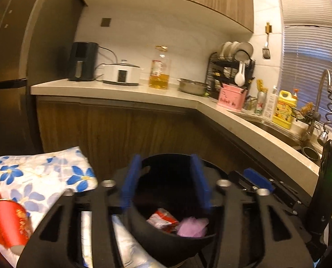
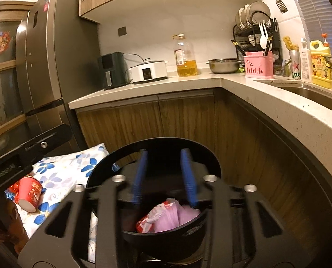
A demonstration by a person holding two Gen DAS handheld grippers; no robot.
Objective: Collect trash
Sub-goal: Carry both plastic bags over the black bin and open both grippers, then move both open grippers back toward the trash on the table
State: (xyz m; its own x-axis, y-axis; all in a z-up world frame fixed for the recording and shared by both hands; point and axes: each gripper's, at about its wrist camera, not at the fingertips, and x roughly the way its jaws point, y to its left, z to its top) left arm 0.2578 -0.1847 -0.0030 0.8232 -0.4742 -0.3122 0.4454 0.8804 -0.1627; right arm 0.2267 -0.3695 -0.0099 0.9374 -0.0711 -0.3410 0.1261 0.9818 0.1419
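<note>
Both grippers hover over the black trash bin [image 1: 166, 234], which stands on the floor in the corner of the L-shaped surface [image 1: 255, 131]. The left gripper [image 1: 166, 181] has its jaws wide and empty, blue fingers [image 1: 130, 185] spread above the bin rim. The right gripper [image 2: 164, 176] has its jaws moderately apart, also empty. Inside the bin lie a red-and-white wrapper [image 2: 150, 218] and pink crumpled trash [image 2: 183, 215].

To the left, a floral cloth [image 1: 43, 178] meets the bin's edge; a red paper cup [image 2: 29, 192] lies tipped on it. Open room remains between bin and cabinet fronts [image 2: 166, 120].

Only the left wrist view shows the faucet [image 1: 322, 93]. Only the right wrist view shows the refrigerator [image 2: 45, 55] in full.
</note>
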